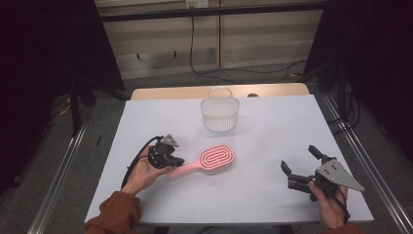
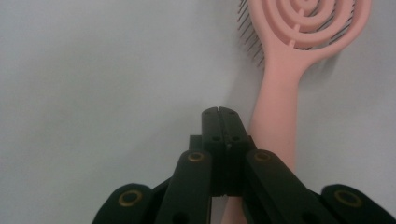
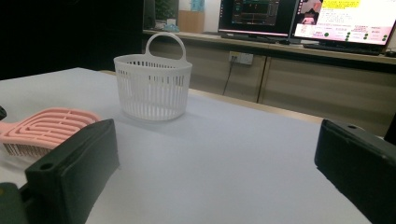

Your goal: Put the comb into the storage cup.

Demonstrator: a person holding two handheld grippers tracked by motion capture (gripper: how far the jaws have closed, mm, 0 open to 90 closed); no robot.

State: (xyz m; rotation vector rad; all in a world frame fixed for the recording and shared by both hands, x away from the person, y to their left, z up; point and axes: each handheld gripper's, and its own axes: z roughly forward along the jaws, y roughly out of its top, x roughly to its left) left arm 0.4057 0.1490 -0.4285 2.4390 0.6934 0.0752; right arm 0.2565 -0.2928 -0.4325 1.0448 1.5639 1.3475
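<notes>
While lying at centre frame of the high view, the pink hairbrush (image 1: 209,162) is pointing its handle lower-left at the left gripper (image 1: 171,161) (jaws closed, empty, just beside the handle); the right gripper (image 1: 301,165) is gaping open, well apart.

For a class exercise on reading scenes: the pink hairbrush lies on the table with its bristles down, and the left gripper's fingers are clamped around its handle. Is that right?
Not quite. In the left gripper view the left gripper has its fingers shut beside the pink hairbrush handle, not around it. The brush does lie bristles down on the table.
</notes>
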